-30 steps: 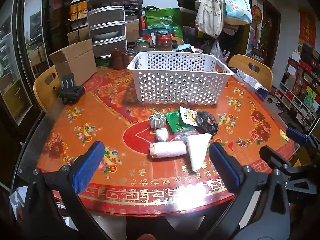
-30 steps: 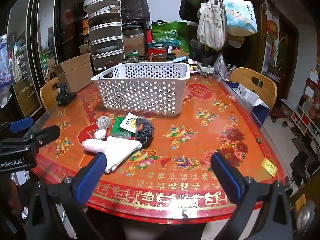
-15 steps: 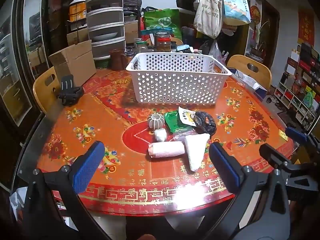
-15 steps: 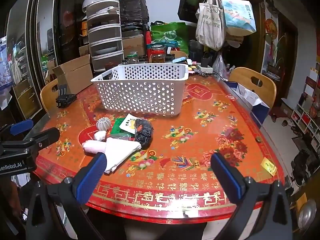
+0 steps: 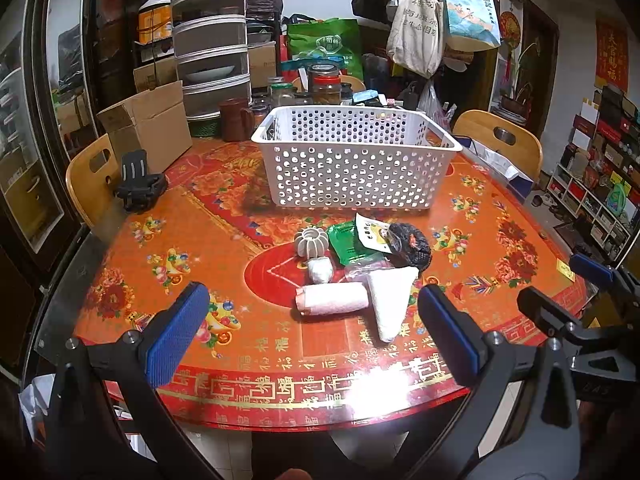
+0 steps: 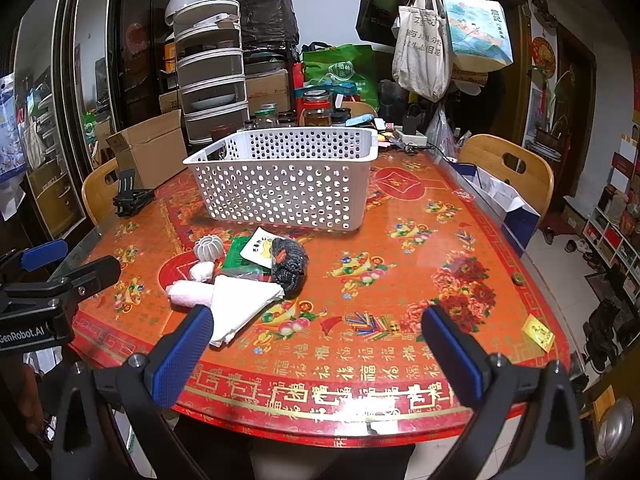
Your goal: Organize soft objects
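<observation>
A cluster of soft things lies mid-table: a pink rolled towel (image 5: 332,299), a folded white cloth (image 5: 388,300), a small white roll (image 5: 320,270), a grey ribbed ball (image 5: 311,242), a green packet (image 5: 348,242), a yellow-white packet (image 5: 372,234) and a black knitted item (image 5: 410,242). A white perforated basket (image 5: 352,160) stands behind them. My left gripper (image 5: 312,336) is open and empty, just in front of the towel. My right gripper (image 6: 316,356) is open and empty over the near table edge, right of the white cloth (image 6: 244,304).
The round table (image 6: 400,264) has a red-orange patterned cover. A black clamp device (image 5: 138,184) and a cardboard box (image 5: 148,128) sit at the back left. Jars (image 5: 324,86) stand behind the basket. Wooden chairs (image 6: 504,168) stand at both sides.
Both views have shifted only slightly; the basket and cluster look a touch closer. Nothing on the table has moved and both grippers stay open.
</observation>
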`<action>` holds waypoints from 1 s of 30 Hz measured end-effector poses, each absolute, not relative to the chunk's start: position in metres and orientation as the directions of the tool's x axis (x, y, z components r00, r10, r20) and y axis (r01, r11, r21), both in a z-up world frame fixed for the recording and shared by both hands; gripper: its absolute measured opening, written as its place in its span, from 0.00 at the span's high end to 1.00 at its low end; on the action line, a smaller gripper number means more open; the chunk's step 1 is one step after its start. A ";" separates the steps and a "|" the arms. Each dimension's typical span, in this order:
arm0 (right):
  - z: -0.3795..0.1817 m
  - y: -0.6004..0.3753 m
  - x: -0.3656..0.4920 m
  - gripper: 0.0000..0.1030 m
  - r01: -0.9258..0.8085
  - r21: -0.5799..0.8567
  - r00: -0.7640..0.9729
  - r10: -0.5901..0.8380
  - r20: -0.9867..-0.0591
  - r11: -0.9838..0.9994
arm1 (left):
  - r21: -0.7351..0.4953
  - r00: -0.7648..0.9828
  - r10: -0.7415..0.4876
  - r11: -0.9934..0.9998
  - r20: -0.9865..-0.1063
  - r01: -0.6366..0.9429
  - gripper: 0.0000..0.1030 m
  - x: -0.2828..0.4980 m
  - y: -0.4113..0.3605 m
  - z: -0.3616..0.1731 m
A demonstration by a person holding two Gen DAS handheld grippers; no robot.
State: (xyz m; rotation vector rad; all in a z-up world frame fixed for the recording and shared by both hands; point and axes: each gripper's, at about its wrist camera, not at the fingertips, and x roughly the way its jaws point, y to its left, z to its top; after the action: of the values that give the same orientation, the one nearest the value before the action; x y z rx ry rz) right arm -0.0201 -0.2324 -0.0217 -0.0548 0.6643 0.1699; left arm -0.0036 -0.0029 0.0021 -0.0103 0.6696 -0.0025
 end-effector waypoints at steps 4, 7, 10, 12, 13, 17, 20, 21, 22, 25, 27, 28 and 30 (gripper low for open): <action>-0.021 -0.232 -0.020 0.00 -0.174 0.004 0.774 0.140 -0.618 0.985 | -0.010 0.784 -0.006 1.000 -0.620 -0.001 0.00 -0.004 -0.003 0.002; -0.021 -0.233 -0.020 0.00 -0.174 0.005 0.774 0.140 -0.617 0.985 | -0.009 0.784 -0.003 1.000 -0.620 -0.003 0.00 -0.004 -0.003 0.002; -0.021 -0.233 -0.020 0.00 -0.175 0.005 0.774 0.141 -0.617 0.985 | -0.010 0.785 -0.005 1.000 -0.620 -0.002 0.00 -0.004 -0.003 0.002; -0.021 -0.233 -0.020 0.00 -0.175 0.006 0.774 0.142 -0.617 0.985 | -0.010 0.785 -0.005 1.000 -0.620 -0.002 0.00 -0.004 -0.003 0.002; -0.021 -0.233 -0.020 0.00 -0.175 0.005 0.774 0.141 -0.617 0.985 | -0.009 0.785 -0.004 1.000 -0.620 -0.002 0.00 -0.004 -0.003 0.002; -0.021 -0.233 -0.020 0.00 -0.175 0.006 0.774 0.141 -0.617 0.985 | -0.011 0.784 -0.005 1.000 -0.621 -0.001 0.00 -0.004 -0.003 0.002; -0.020 -0.233 -0.022 0.00 -0.175 0.006 0.774 0.141 -0.617 0.985 | -0.010 0.785 -0.005 1.000 -0.620 -0.001 0.00 -0.004 -0.003 0.003; -0.021 -0.234 -0.022 0.00 -0.175 0.006 0.774 0.142 -0.617 0.985 | -0.011 0.785 -0.005 1.000 -0.620 -0.002 0.00 -0.005 -0.003 0.003; -0.021 -0.233 -0.022 0.00 -0.176 0.007 0.774 0.143 -0.617 0.984 | -0.012 0.785 -0.006 1.000 -0.620 -0.001 0.00 -0.004 -0.003 0.003; -0.021 -0.233 -0.022 0.00 -0.177 0.006 0.774 0.143 -0.617 0.984 | -0.010 0.785 -0.005 1.000 -0.619 -0.001 0.00 -0.004 -0.003 0.003; -0.021 -0.233 -0.022 0.00 -0.176 0.007 0.774 0.143 -0.616 0.984 | -0.012 0.785 -0.007 1.000 -0.620 -0.001 0.00 -0.004 -0.003 0.003; -0.021 -0.233 -0.022 0.00 -0.176 0.007 0.774 0.143 -0.617 0.984 | -0.011 0.785 -0.006 1.000 -0.619 -0.002 0.00 -0.004 -0.003 0.003; -0.021 -0.233 -0.022 0.00 -0.176 0.007 0.774 0.143 -0.617 0.984 | -0.011 0.786 -0.006 1.000 -0.619 -0.002 0.00 -0.005 -0.003 0.003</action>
State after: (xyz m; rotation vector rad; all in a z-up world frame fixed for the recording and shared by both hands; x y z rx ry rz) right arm -0.0224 -0.2333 -0.0206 -0.0518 0.6634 0.1731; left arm -0.0046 -0.0029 0.0028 -0.0115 0.6672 -0.0020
